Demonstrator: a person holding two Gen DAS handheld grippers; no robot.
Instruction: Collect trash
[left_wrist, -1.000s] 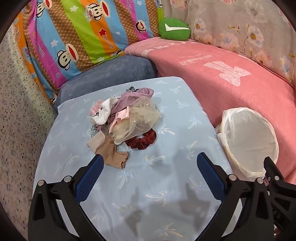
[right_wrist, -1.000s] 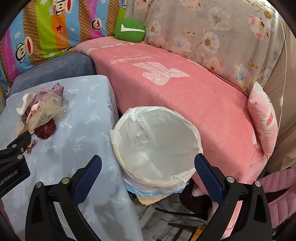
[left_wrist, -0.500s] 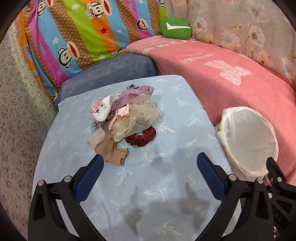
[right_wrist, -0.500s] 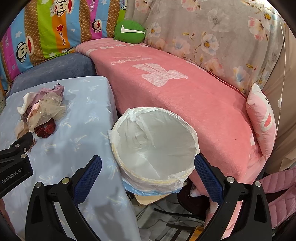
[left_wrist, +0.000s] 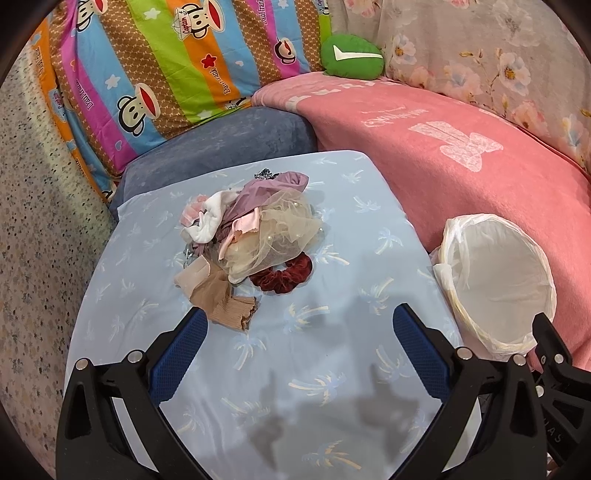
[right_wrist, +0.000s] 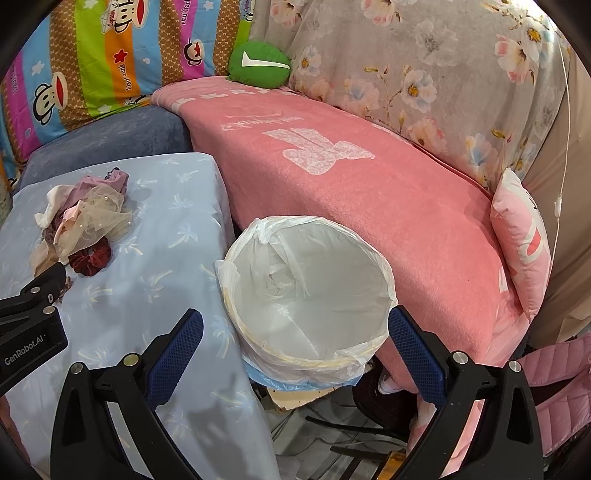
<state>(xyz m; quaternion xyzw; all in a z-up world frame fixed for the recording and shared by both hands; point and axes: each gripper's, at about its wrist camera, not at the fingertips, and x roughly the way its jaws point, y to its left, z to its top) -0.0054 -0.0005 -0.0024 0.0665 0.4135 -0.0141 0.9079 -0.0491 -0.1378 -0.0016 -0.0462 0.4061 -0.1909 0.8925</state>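
A heap of fabric scraps (left_wrist: 251, 225) lies on the light blue table (left_wrist: 295, 387): cream tulle, mauve cloth, white and pink pieces. At its near edge lie a dark red scrunchie (left_wrist: 282, 275) and a tan stocking piece (left_wrist: 221, 299). My left gripper (left_wrist: 299, 321) is open above the table, just short of the heap, holding nothing. A white-lined trash bin (right_wrist: 310, 291) stands off the table's right side. My right gripper (right_wrist: 295, 325) hangs open over the bin's near rim, holding nothing. In the right wrist view the fabric heap (right_wrist: 88, 218) shows at far left.
A pink blanket-covered sofa (right_wrist: 369, 184) curves behind the bin, with a green cushion (left_wrist: 351, 57) and a striped monkey-print cover (left_wrist: 155, 62) at the back. A blue-grey cushion (left_wrist: 221, 140) borders the table's far edge. Cables and clutter lie on the floor under the bin.
Both views have shifted slightly; the heap sits a little higher and farther in the left wrist view. Both grippers stay open and nothing has been picked up.
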